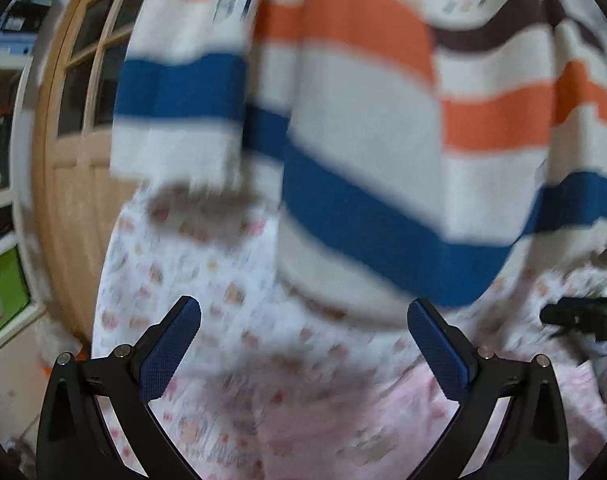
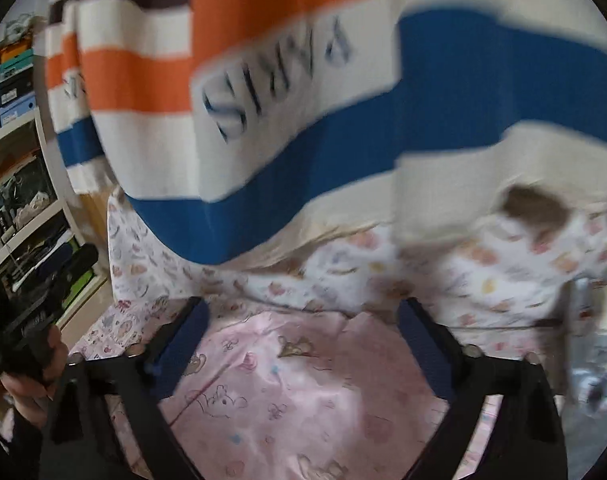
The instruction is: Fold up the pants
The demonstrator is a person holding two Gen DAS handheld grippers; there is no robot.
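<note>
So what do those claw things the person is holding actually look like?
Both look alike. The left gripper has two black arms spreading in a V, each with round silver pins at the joints, ending in flat fingers faced with dark blue, finely textured pads. The right gripper is the same build with blue-padded fingers. No cables show. Sleeves aren't clearly visible.

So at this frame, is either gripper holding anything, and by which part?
Nothing is held. The left gripper and right gripper both stand open and empty above the pink printed fabric, short of the striped knit garment.
</note>
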